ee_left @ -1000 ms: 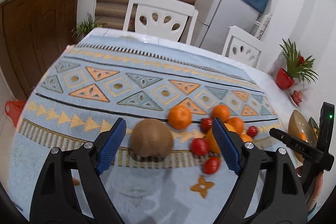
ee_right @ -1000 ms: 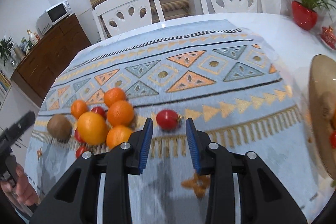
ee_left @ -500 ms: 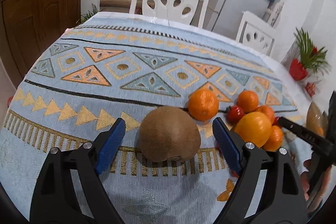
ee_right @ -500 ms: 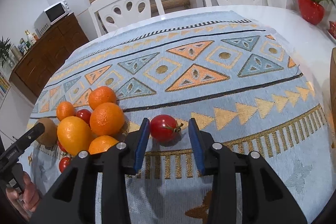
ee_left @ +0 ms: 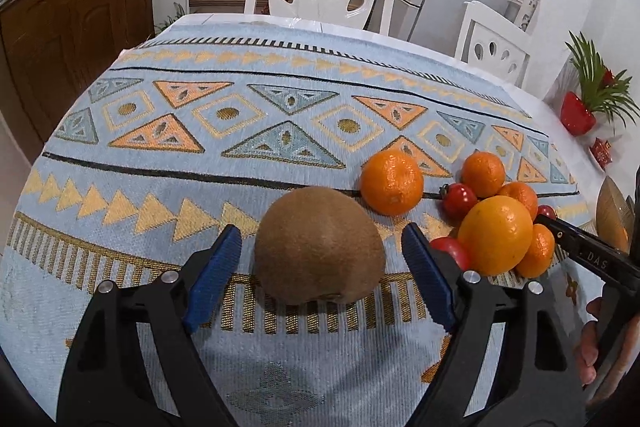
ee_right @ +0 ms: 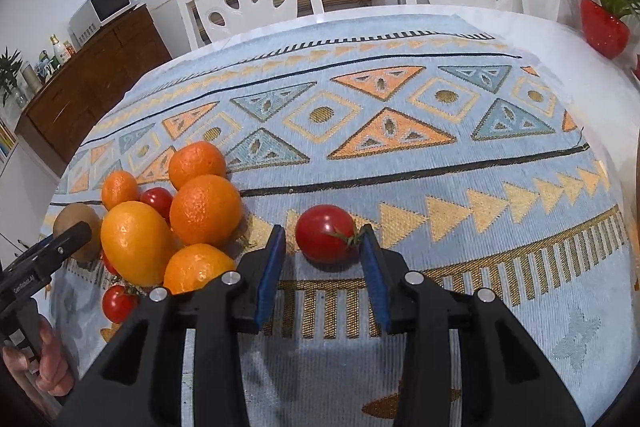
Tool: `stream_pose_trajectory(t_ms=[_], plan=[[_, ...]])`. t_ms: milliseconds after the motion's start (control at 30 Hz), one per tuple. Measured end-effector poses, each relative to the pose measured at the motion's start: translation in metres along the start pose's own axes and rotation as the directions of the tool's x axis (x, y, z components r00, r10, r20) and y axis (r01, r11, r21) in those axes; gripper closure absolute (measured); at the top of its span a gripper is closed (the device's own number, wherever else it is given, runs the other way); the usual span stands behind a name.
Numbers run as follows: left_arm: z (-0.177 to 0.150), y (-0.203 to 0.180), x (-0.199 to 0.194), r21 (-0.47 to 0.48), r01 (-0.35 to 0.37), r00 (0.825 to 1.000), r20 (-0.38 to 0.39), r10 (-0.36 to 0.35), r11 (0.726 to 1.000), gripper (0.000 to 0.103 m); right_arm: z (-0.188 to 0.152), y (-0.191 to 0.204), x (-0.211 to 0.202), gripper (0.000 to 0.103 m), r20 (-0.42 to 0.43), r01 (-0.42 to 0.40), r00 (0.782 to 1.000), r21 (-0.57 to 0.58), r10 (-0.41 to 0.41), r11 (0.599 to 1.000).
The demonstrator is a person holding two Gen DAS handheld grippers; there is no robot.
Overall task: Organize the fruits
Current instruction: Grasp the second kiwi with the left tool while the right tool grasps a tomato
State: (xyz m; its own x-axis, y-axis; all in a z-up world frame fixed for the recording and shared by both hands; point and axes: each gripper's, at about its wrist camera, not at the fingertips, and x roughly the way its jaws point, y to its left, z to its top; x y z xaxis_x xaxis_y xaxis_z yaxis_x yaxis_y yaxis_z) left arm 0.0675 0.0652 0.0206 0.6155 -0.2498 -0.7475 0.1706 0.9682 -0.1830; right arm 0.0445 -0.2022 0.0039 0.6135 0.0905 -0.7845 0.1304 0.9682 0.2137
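Left wrist: fuzzy oval kiwi (ee_left: 318, 245) between ribbed blue pads (ee_left: 214, 277).

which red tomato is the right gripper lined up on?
The lone red tomato lying apart from the fruit pile, between the open blue pads of the right gripper. The other tomatoes sit among the oranges.

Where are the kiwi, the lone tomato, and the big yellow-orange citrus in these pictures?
kiwi (ee_left: 318, 245), left wrist view, middle of its fuzzy top.
lone tomato (ee_right: 325, 233), right wrist view, centre of its red skin.
big yellow-orange citrus (ee_right: 136, 243), right wrist view, middle of its peel.
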Motion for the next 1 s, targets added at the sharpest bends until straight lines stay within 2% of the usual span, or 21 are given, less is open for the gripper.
stream_pose_trajectory(t_ms=[100, 200, 233, 800, 1000], plan=[[-0.001, 0.002, 0.001, -0.007, 0.002, 1.000, -0.005, -0.002, 1.000, 0.028, 0.000, -0.001, 0.000, 0.067, 0.001, 0.003, 1.000, 0.001, -0.003, 1.000], [-0.001, 0.000, 0.002, -0.001, 0.001, 1.000, -0.008, -0.001, 1.000, 0.041, 0.000, 0.000, 0.000, 0.073, 0.001, 0.007, 1.000, -0.002, -0.007, 1.000], [-0.001, 0.000, 0.003, 0.002, 0.004, 1.000, -0.012, -0.004, 1.000, 0.042, 0.000, 0.000, 0.000, 0.073, 0.003, 0.008, 1.000, -0.003, -0.008, 1.000], [-0.002, -0.001, -0.001, 0.007, -0.006, 1.000, 0.011, 0.006, 1.000, 0.043, -0.001, -0.005, -0.008, 0.073, 0.032, -0.011, 0.999, 0.014, 0.011, 1.000], [-0.004, -0.005, -0.010, 0.024, -0.023, 0.998, 0.053, 0.021, 0.999, 0.043, -0.002, -0.006, -0.020, 0.073, 0.091, 0.002, 0.996, 0.016, -0.004, 1.000]])
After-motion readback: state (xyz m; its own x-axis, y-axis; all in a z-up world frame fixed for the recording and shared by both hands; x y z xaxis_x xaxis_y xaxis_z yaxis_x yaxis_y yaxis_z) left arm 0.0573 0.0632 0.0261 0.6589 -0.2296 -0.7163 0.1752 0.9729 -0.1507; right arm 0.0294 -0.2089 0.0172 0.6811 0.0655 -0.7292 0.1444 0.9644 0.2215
